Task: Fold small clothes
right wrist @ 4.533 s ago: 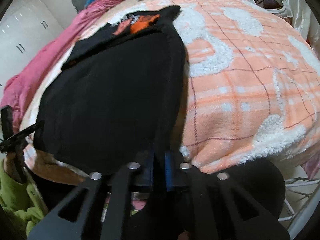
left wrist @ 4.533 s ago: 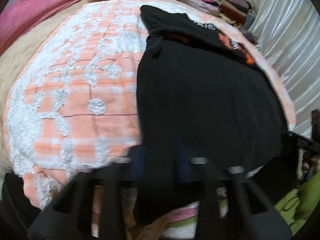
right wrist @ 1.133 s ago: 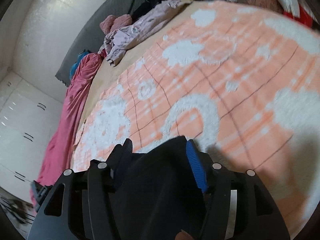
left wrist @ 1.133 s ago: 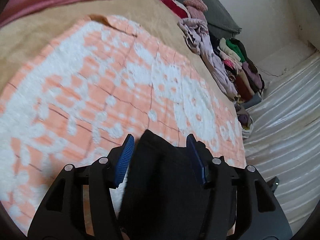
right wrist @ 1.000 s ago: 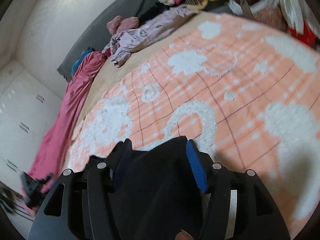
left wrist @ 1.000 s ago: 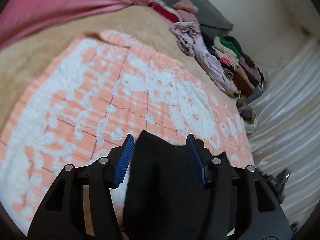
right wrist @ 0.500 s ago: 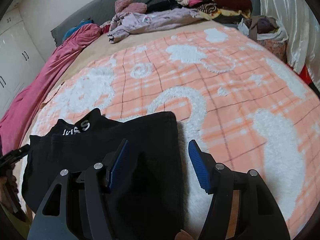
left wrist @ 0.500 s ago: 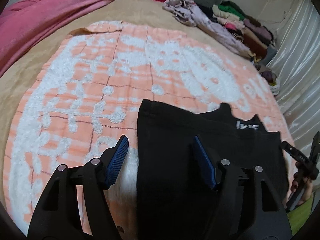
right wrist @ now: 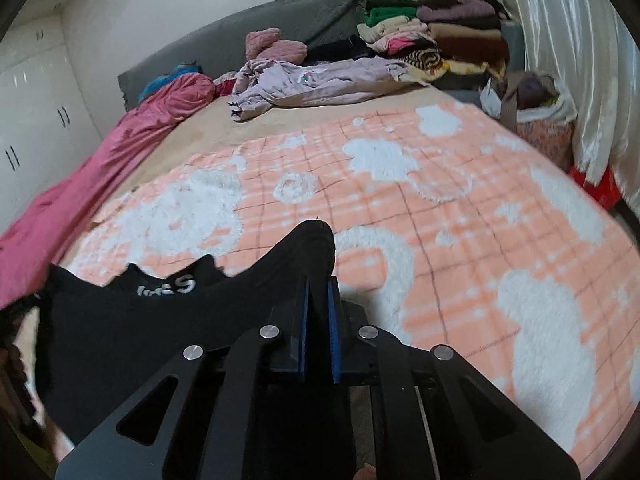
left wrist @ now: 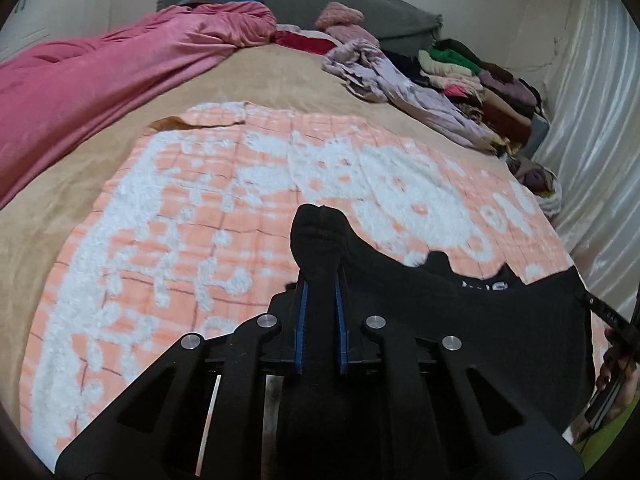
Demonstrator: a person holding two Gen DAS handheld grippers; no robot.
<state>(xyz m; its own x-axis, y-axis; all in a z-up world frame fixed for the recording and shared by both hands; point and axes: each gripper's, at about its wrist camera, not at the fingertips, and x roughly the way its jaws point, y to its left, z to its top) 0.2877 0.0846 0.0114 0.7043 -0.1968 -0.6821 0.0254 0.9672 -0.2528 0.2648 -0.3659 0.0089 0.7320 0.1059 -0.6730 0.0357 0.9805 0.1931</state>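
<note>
A black garment [left wrist: 480, 320] with white lettering at its neck [right wrist: 164, 290] lies folded on the orange-and-white blanket [left wrist: 200, 220], near its front edge. My left gripper [left wrist: 320, 286] is closing its jaws on the garment's left corner; the blue pads pinch the fabric, which bunches up beyond the tips. In the right wrist view my right gripper [right wrist: 318, 284] closes the same way on the right corner of the black garment [right wrist: 120, 340], cloth pressed between its pads. The blanket [right wrist: 460, 220] stretches away ahead.
A pink quilt [left wrist: 100, 72] runs along the bed's left side. A crumpled lilac garment [right wrist: 320, 80] and a stack of folded clothes [right wrist: 440, 36] lie at the far end by the grey headboard [right wrist: 280, 20]. A pale curtain [right wrist: 580, 60] hangs on the right.
Both grippers' jaws stood wide apart over the flat garment's far corners half a second ago. Now each pair has shut on its corner and the fabric is bunched up between the pads.
</note>
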